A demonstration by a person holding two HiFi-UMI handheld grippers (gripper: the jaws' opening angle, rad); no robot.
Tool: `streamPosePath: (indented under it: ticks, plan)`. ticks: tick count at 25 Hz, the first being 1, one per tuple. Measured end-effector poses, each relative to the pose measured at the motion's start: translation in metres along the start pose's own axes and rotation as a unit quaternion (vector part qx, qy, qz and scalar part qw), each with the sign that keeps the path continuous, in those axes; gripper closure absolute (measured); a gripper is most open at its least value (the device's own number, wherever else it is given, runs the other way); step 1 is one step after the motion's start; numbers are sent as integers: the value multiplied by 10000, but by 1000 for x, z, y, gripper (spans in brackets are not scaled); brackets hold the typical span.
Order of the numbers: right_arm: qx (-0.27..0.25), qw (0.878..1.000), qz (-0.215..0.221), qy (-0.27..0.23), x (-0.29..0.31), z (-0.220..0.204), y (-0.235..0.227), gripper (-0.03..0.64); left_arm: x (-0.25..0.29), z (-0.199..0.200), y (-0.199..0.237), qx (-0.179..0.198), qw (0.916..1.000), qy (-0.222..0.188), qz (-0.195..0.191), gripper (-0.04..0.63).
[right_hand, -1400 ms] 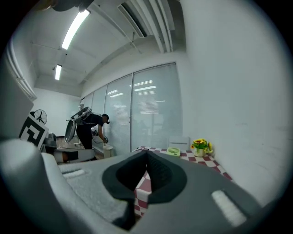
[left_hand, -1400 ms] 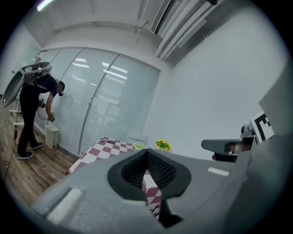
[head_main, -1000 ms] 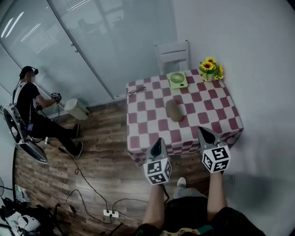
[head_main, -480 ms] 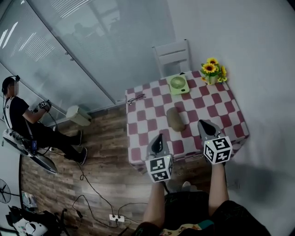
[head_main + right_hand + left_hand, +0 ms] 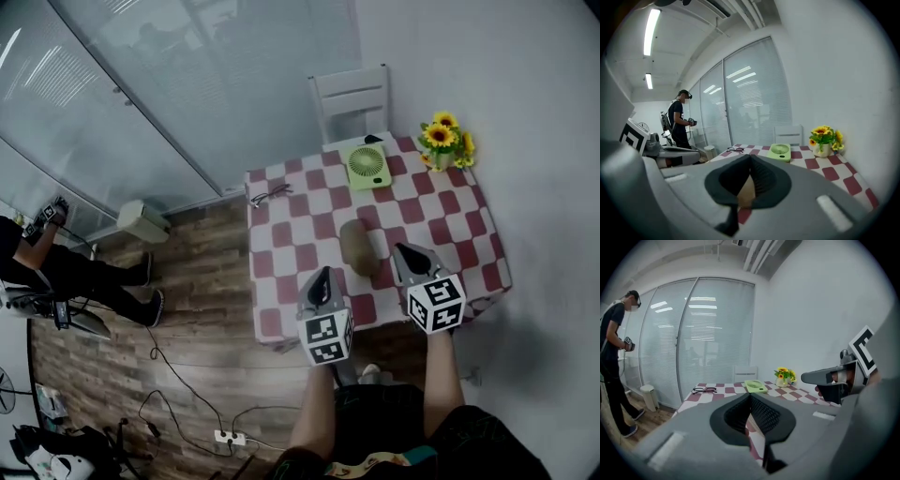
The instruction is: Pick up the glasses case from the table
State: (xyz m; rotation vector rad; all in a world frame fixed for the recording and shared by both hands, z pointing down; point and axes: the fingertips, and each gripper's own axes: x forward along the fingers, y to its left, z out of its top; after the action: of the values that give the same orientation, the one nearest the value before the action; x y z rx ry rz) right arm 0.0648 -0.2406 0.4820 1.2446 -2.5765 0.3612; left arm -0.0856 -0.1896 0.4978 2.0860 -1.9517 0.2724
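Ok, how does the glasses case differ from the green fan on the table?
The glasses case is a tan, rounded oblong; the fan is pale green and squarish with a round grille. The glasses case lies mid-table, toward the near side; the fan sits at the far edge by the chair. Both rest on the checked table.

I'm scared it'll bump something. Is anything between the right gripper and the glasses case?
Nothing visible is. Only bare checked tablecloth lies between the right gripper and the glasses case; the fan, sunflowers and spectacles sit farther back.
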Motion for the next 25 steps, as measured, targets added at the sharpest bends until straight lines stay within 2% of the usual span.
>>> streamPosePath:
  ticks: [4,10,19,21,23,25]
  plan:
    - [-7,9997,-19,254,30,-3,-11,612,37,-4,7,-92,9997,179,-121,584]
    - [121,9974,-24,713,69,-27,-16,612,77,-31,23,-204,9975,652,-195,584]
    - [21,9896,339,1401,113,-57,-3,611,118,-55,31,-499,9926,1047,-368,584]
    - [47,9847,522,1659,120,-64,3,504,126,-57,31,-458,9924,1066,-419,584]
    - [99,9784,688,1949,126,-73,8,453,132,-59,32,-481,9916,1106,-473,584]
    - [198,9694,878,2285,132,-81,15,373,138,-60,34,-520,9908,1140,-511,584]
